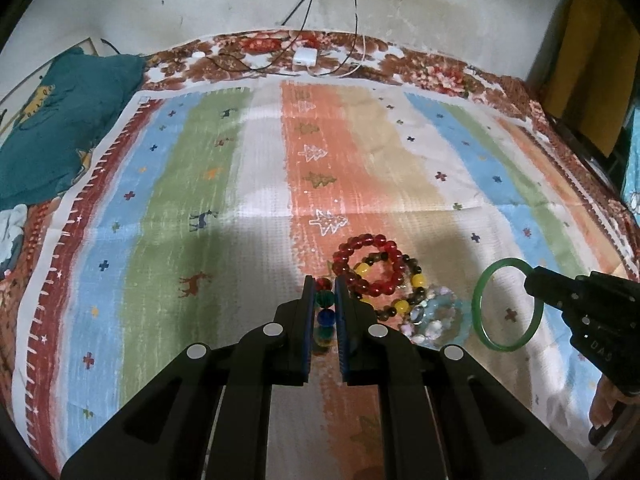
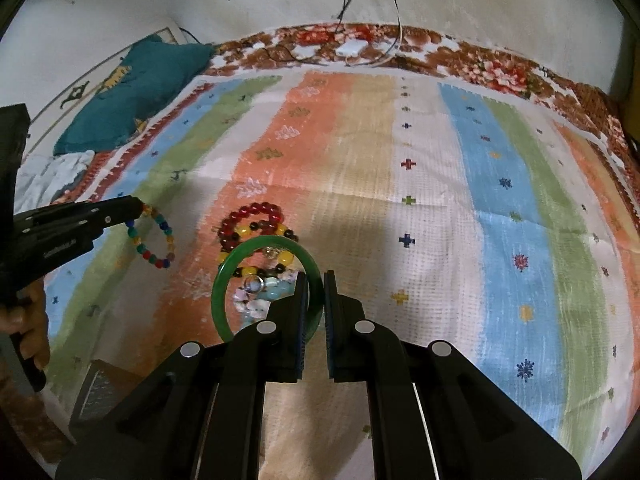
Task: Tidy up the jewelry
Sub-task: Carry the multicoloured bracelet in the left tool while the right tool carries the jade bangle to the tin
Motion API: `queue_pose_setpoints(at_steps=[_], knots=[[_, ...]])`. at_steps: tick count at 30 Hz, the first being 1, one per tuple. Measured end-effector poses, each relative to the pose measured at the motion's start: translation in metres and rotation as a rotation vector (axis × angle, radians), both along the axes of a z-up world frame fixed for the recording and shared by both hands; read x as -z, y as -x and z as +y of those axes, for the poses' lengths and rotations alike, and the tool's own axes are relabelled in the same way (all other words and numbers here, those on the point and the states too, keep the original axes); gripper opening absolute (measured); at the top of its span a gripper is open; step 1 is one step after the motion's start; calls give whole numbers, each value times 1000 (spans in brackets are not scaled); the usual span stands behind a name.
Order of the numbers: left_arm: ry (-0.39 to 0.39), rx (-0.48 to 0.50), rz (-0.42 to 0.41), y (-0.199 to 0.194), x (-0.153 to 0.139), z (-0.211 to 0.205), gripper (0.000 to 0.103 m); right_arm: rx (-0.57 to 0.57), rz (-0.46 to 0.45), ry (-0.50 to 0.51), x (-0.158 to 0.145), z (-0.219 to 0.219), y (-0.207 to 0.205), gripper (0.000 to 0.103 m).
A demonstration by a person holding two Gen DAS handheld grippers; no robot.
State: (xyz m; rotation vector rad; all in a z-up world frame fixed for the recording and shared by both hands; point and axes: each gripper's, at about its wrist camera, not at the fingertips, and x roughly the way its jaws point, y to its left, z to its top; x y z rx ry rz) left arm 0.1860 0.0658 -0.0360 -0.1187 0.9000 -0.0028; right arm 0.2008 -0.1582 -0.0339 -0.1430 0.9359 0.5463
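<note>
Grippers frame the near view: the left gripper (image 1: 324, 280) is clamped on a multicoloured bead bracelet (image 2: 154, 240), which hangs from its tips above the striped cloth (image 1: 256, 184), and the right gripper (image 2: 315, 276) pinches the rim of a green bangle (image 2: 224, 276). Just beyond, a pile lies on the orange stripe: a pale stone bracelet (image 1: 438, 316), a brown-and-yellow bead bracelet (image 1: 412, 280) and a red bead bracelet (image 1: 360, 264), overlapping. Farther off, a teal pillow (image 1: 60, 128) rests by the wall.
</note>
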Motion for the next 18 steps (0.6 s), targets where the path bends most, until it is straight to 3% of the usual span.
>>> queue_pose_setpoints(at_steps=[18], knots=[[-3,73,-66,45,-31,-25,9,-19,-56,-14,-19,-12,41,9]])
